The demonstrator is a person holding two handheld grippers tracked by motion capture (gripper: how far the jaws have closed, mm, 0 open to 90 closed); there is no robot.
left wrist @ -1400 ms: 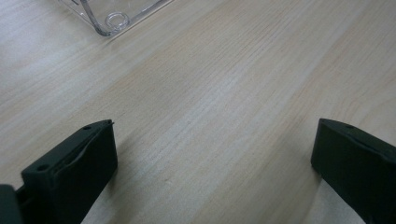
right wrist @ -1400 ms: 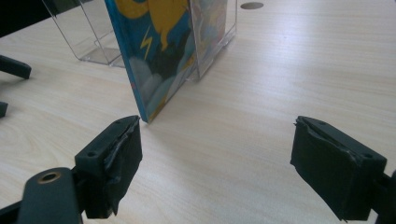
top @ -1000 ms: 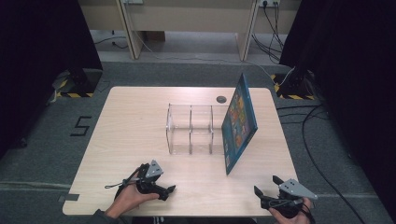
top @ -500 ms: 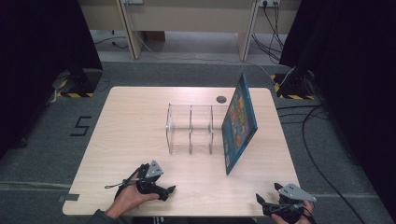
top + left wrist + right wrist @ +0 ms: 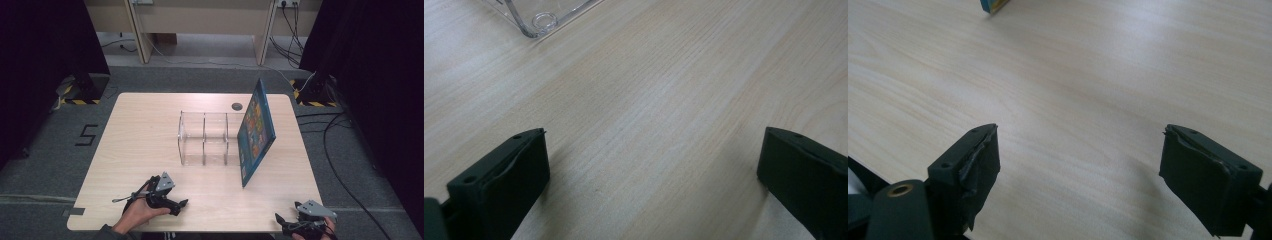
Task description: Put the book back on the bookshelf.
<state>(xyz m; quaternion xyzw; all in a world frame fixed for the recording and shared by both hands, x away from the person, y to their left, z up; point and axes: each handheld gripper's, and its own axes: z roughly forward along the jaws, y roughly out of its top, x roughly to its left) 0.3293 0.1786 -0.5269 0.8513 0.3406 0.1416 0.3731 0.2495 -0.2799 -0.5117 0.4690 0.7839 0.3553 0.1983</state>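
Black jaws of both the left gripper [image 5: 179, 204] and right gripper [image 5: 281, 222] stand wide apart, holding nothing above the worktop [image 5: 140, 145]. The clear rack [image 5: 207, 137] and leaning book [image 5: 256, 131] sit farther off, between them.

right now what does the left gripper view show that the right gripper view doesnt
Left gripper view: a corner of the clear rack at the top, with a round ring moulded in its base. Right gripper view: a blue and yellow corner of the book at the top edge. Both: pale wooden table between two black jaws standing wide apart, holding nothing.
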